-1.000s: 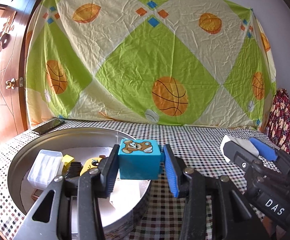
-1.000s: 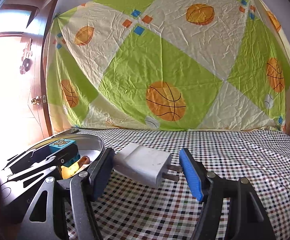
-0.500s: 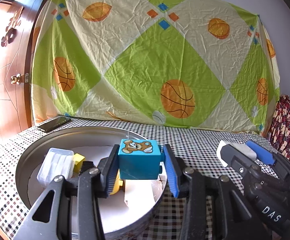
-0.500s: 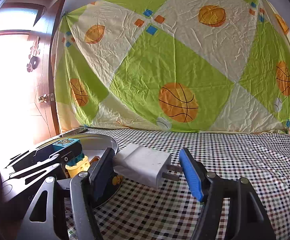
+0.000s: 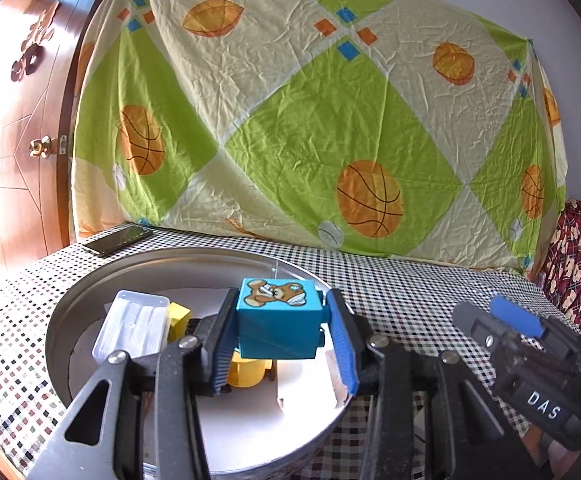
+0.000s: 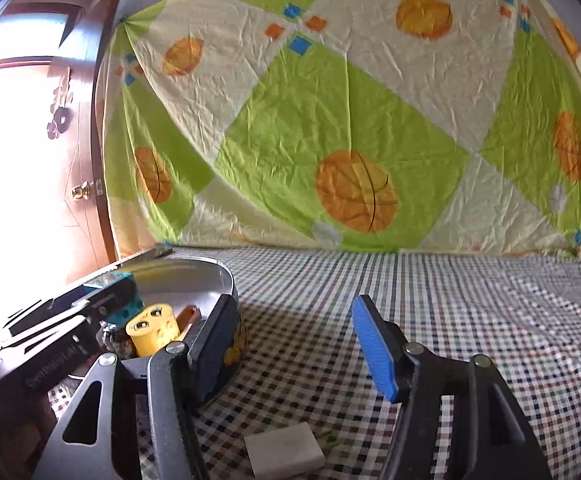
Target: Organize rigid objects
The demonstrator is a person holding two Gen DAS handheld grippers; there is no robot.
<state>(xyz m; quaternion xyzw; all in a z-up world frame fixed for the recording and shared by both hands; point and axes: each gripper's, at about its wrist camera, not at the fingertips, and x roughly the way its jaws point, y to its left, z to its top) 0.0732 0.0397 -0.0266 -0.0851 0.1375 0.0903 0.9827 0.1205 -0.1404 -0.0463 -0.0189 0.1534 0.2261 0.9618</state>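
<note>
My left gripper is shut on a blue cube with a bear picture and holds it above the round metal tray. In the tray lie a clear plastic box, a yellow block and a yellow cylinder toy. My right gripper is open and empty beside the tray's right wall. The white charger lies on the checked cloth below it, outside the tray. The right gripper also shows in the left wrist view.
A black phone lies on the checked table at the back left. A wooden door stands to the left. A basketball-print sheet covers the back wall. Checked tablecloth stretches to the right.
My right gripper has opened and the white charger has dropped onto the cloth beside the tray. My left gripper has moved with the blue cube further over the tray.
</note>
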